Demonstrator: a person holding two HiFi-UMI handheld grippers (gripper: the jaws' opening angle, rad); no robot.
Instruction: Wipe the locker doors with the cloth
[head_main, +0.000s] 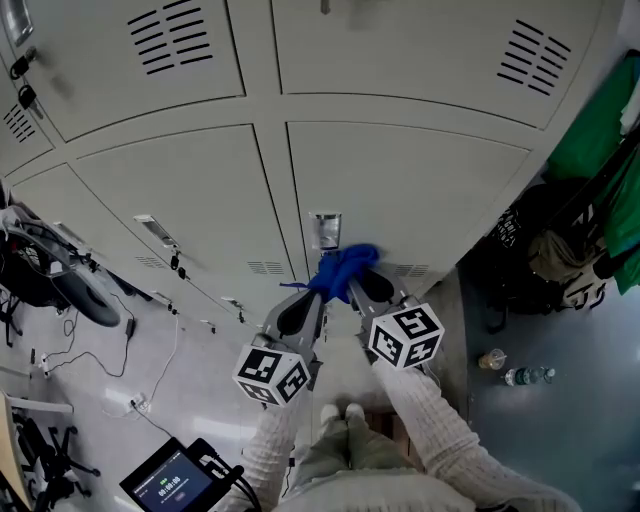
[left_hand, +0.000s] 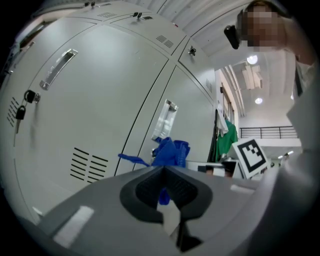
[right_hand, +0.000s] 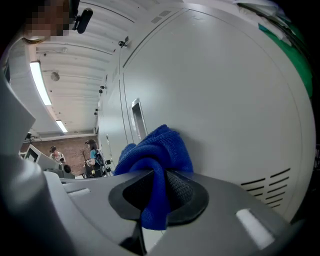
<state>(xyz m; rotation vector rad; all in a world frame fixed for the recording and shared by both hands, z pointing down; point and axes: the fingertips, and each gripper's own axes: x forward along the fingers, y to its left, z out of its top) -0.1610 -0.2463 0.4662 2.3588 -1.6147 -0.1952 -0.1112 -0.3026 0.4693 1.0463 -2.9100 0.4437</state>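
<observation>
A bunched blue cloth (head_main: 345, 266) is pressed against the grey lower locker door (head_main: 410, 190), just under its metal handle (head_main: 325, 230). My right gripper (head_main: 372, 290) is shut on the cloth (right_hand: 156, 148), which bulges out between the jaws and touches the door (right_hand: 225, 100). My left gripper (head_main: 301, 312) sits close beside it on the left, shut on a thin end of the cloth (left_hand: 170, 152). In the left gripper view a blue strip hangs between the closed pads (left_hand: 150, 187). The handle (left_hand: 165, 120) stands just above the cloth.
More locker doors (head_main: 150, 200) run to the left, with keys (head_main: 25, 95) hanging in some locks. Green clothing (head_main: 590, 130) and a dark bag (head_main: 560, 262) hang at the right. Bottles (head_main: 525, 376) stand on the floor. A tablet (head_main: 170, 484) and cables lie lower left.
</observation>
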